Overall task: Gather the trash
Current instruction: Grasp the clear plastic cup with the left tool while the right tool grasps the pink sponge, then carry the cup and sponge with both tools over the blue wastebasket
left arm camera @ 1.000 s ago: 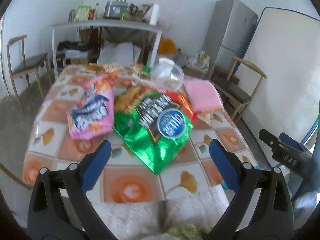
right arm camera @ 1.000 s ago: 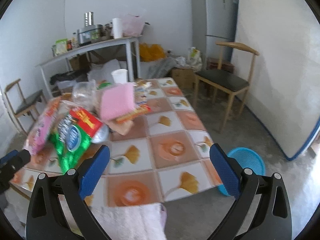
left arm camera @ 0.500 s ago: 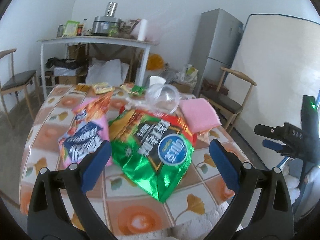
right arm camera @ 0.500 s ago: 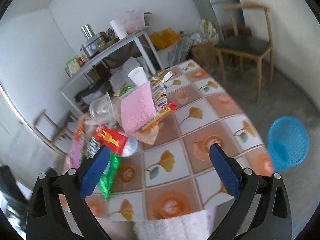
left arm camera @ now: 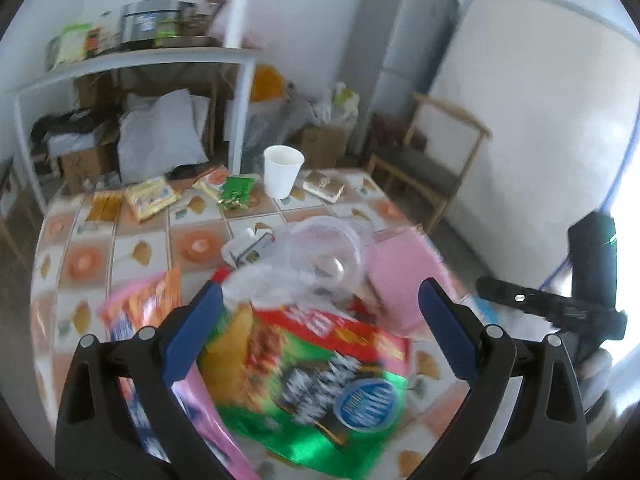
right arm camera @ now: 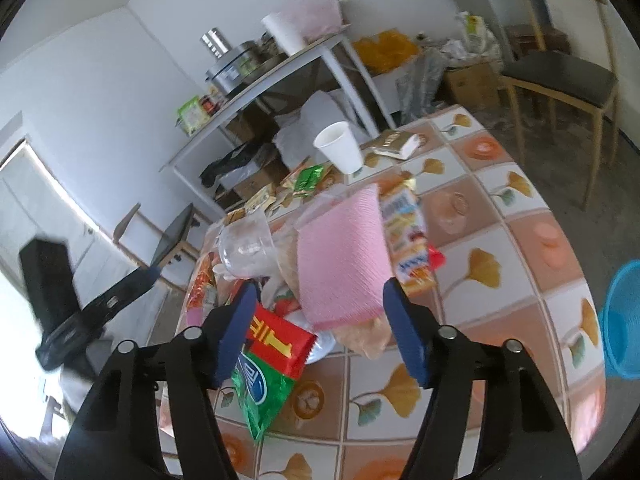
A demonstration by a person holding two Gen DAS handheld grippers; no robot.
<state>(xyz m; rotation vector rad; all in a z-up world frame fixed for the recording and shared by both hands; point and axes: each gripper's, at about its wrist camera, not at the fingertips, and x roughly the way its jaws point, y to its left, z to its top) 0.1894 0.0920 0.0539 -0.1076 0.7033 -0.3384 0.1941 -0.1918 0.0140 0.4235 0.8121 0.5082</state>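
Note:
Trash is piled on a tiled table (left arm camera: 80, 258): a green and red snack bag (left arm camera: 320, 380), a pink snack bag (left arm camera: 148, 312), a clear plastic cup (left arm camera: 324, 256) and a pink cloth (left arm camera: 400, 276). My left gripper (left arm camera: 320, 332) hangs open just above the green bag with nothing between its jaws. My right gripper (right arm camera: 322, 332) points at the pink cloth (right arm camera: 340, 264). Its jaws are closing, and the cloth's near edge lies between them without the pads pressing on it. The green bag (right arm camera: 260, 384) and clear cup (right arm camera: 246, 248) lie to its left.
A white paper cup (left arm camera: 282, 172) and several small wrappers (left arm camera: 150, 196) sit at the table's far end. An orange wrapper (right arm camera: 408, 240) lies beside the cloth. A blue basket (right arm camera: 624, 320) stands on the floor at the right, with a chair (right arm camera: 560, 76) and a cluttered shelf (right arm camera: 256, 92) behind.
My left gripper has moved forward over the pile, which now fills its lower view. My right gripper has swung left toward the pink cloth and its jaws have narrowed.

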